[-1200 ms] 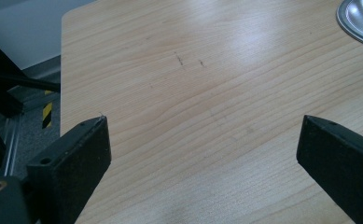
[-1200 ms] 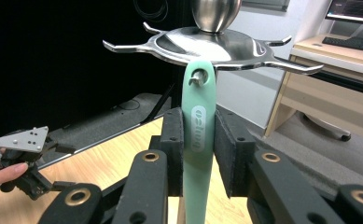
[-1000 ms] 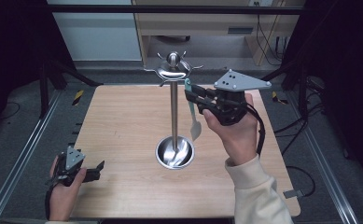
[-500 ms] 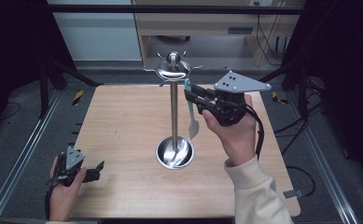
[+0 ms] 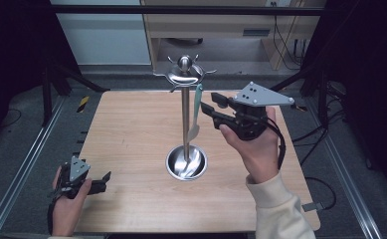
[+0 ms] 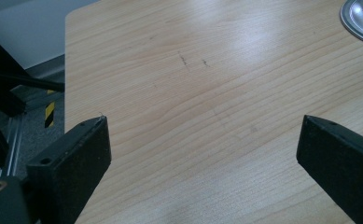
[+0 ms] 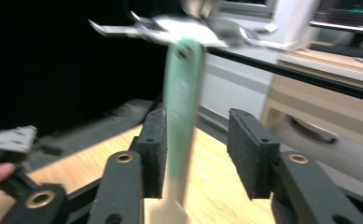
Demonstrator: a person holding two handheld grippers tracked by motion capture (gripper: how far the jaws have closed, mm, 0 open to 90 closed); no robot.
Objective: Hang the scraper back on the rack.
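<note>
We see the green-handled utensil [image 5: 196,112] hanging upright from the rack [image 5: 185,74], working end down, between the right tool's [image 7: 195,144] parted jaws; the left tool [image 6: 202,149] gapes empty over the surface [image 5: 131,129].

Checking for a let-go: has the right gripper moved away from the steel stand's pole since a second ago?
Yes. The right gripper has drawn slightly rightward from the steel stand's pole; the green-handled utensil hangs between its open jaws.
</note>
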